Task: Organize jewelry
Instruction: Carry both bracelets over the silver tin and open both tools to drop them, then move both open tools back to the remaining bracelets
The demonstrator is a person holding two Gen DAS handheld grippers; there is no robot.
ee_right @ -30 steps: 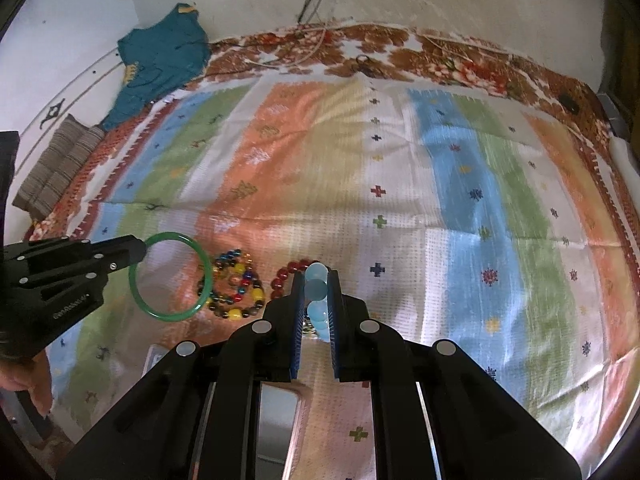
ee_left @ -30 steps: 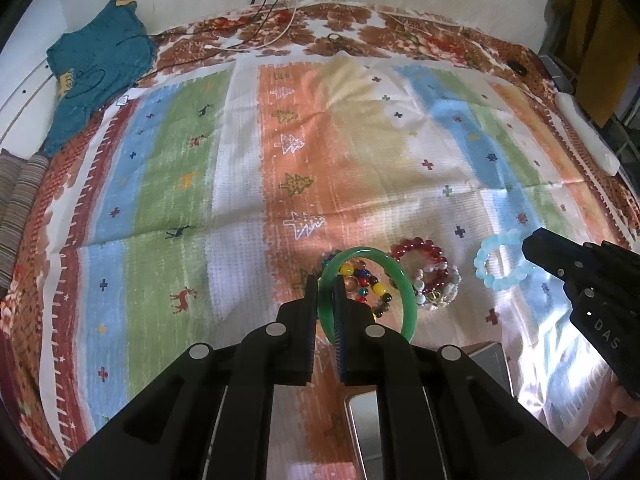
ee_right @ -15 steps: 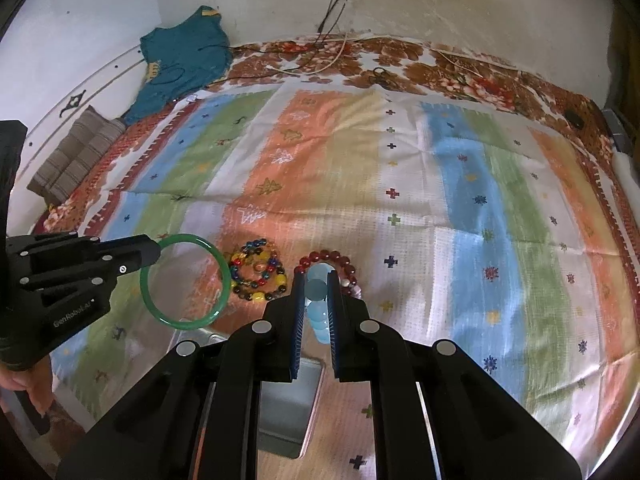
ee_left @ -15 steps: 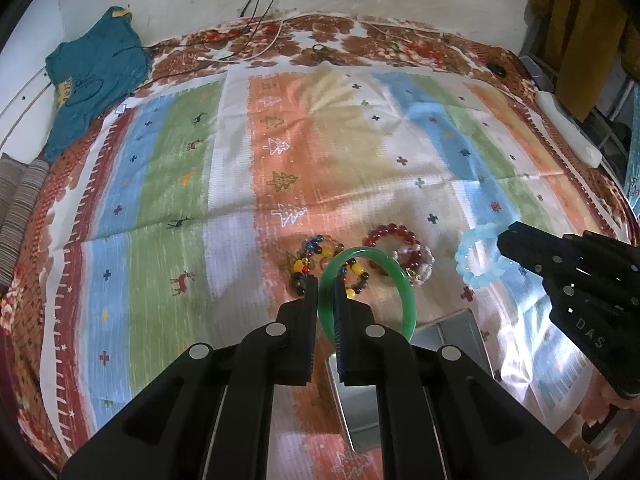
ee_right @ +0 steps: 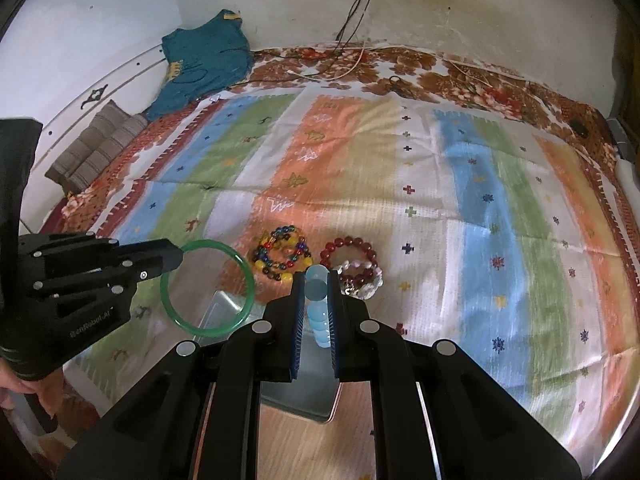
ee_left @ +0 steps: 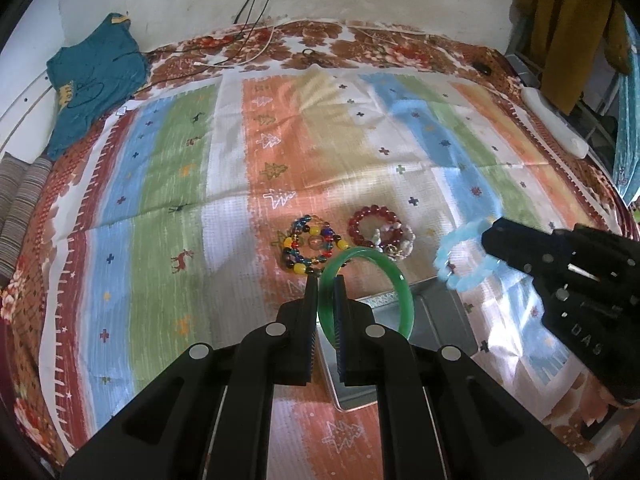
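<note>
Above metal tray (ee_left: 440, 320), left tongs (ee_left: 328, 284) pinching green bangle (ee_left: 400, 280), right tongs (ee_right: 316, 280) pinching pale-blue bead bracelet (ee_right: 320, 320)

Carried back from above the bead bracelets (ee_left: 312, 246) to above the metal tin (ee_left: 440, 320): green bangle (ee_left: 370, 292) in left gripper (ee_left: 328, 284), pale blue bracelet (ee_right: 318, 304) in right gripper (ee_right: 316, 280). Tin more exposed at lower centre.

Teal garment (ee_right: 204, 62) by wall – cables (ee_right: 356, 4) hanging.
</note>
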